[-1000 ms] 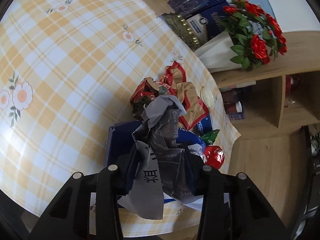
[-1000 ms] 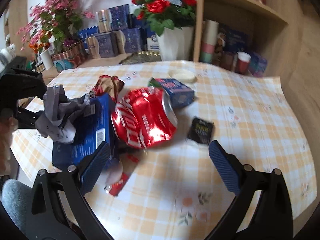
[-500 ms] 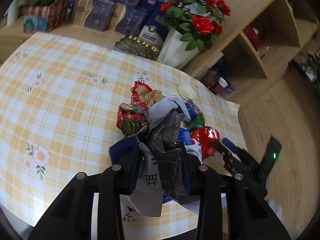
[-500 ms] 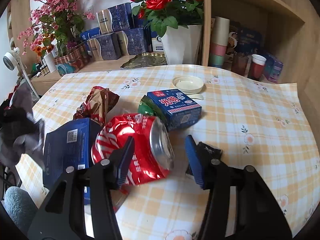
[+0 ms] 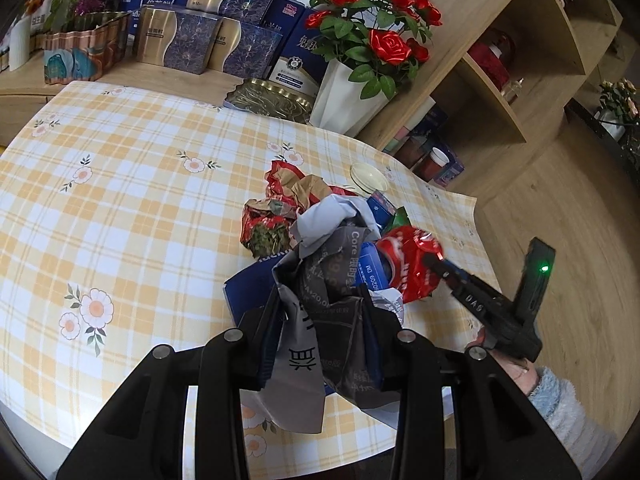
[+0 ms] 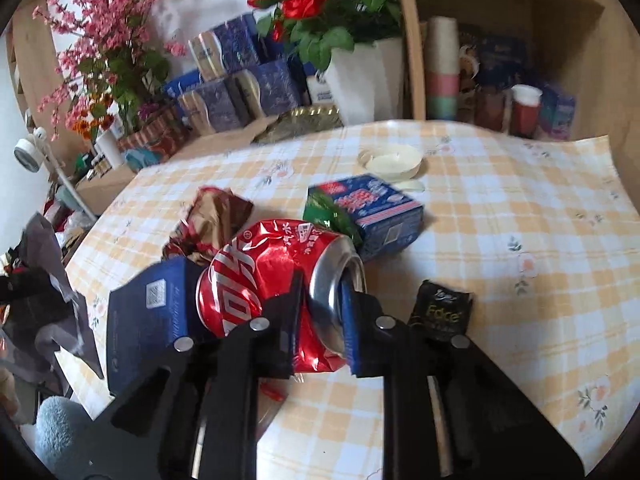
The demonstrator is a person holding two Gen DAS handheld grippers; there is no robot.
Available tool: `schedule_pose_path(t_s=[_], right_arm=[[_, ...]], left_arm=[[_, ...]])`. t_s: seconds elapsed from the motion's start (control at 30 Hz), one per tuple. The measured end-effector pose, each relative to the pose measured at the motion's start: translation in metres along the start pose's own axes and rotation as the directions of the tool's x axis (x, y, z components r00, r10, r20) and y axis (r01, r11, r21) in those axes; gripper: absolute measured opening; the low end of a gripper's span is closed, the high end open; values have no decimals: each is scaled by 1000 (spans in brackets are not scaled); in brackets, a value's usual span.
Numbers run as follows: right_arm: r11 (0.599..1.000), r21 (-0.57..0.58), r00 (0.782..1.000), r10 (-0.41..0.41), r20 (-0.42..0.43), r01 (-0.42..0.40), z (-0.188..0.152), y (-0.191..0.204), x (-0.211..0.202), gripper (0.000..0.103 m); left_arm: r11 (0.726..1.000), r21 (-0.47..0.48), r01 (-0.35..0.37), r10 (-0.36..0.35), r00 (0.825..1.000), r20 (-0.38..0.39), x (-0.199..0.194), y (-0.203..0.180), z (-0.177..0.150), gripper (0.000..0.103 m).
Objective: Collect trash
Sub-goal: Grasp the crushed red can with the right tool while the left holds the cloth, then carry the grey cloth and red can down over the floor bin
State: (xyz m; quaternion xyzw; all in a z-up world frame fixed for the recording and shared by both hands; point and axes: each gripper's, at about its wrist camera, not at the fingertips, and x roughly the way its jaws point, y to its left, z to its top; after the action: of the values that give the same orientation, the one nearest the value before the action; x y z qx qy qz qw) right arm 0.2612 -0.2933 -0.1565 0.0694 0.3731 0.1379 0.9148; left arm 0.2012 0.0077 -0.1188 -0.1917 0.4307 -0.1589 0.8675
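Note:
My left gripper (image 5: 320,312) is shut on a crumpled grey newspaper (image 5: 332,276) and holds it above the table's near edge. My right gripper (image 6: 322,292) is shut on a crushed red cola can (image 6: 276,276); the can also shows in the left wrist view (image 5: 412,260). A dark blue box (image 6: 148,316) lies just left of the can. A crumpled red-and-brown wrapper (image 6: 216,216), a blue-and-red carton (image 6: 376,208) with a green wrapper (image 6: 328,212), and a small black sachet (image 6: 442,312) lie on the checked tablecloth (image 6: 520,208).
A small white dish (image 6: 394,158) sits behind the carton. A white vase of red roses (image 5: 352,92), stacked gift boxes (image 5: 208,36) and a gold tray (image 5: 272,100) line the back edge. Wooden shelves (image 6: 500,80) with cups stand at the right.
My right gripper has closed from wide open onto the cola can. My left gripper has lifted and tilted up with the newspaper, bringing the shelves and the right gripper into its view.

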Motion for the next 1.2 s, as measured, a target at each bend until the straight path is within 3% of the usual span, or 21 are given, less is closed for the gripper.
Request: schedule_pose_path(t_s=[0.13, 0.4, 0.7, 0.93, 1.2], right_arm=[[999, -4, 998, -35, 51, 36, -1, 6, -22, 21], [999, 20, 991, -27, 134, 25, -19, 22, -87, 21], [999, 19, 981, -29, 194, 26, -73, 51, -163, 21], [997, 72, 978, -38, 204, 24, -128, 61, -201, 21], [993, 116, 980, -58, 189, 36, -191, 60, -222, 21]], left_arm=[[1000, 31, -6, 5, 1000, 14, -10, -6, -3, 35], [989, 147, -21, 13, 998, 56, -41, -33, -23, 35], [973, 228, 42, -53, 998, 39, -73, -42, -97, 35], [973, 206, 99, -89, 994, -56, -71, -28, -166, 35], [971, 229, 71, -24, 979, -202, -33, -14, -238, 35]])
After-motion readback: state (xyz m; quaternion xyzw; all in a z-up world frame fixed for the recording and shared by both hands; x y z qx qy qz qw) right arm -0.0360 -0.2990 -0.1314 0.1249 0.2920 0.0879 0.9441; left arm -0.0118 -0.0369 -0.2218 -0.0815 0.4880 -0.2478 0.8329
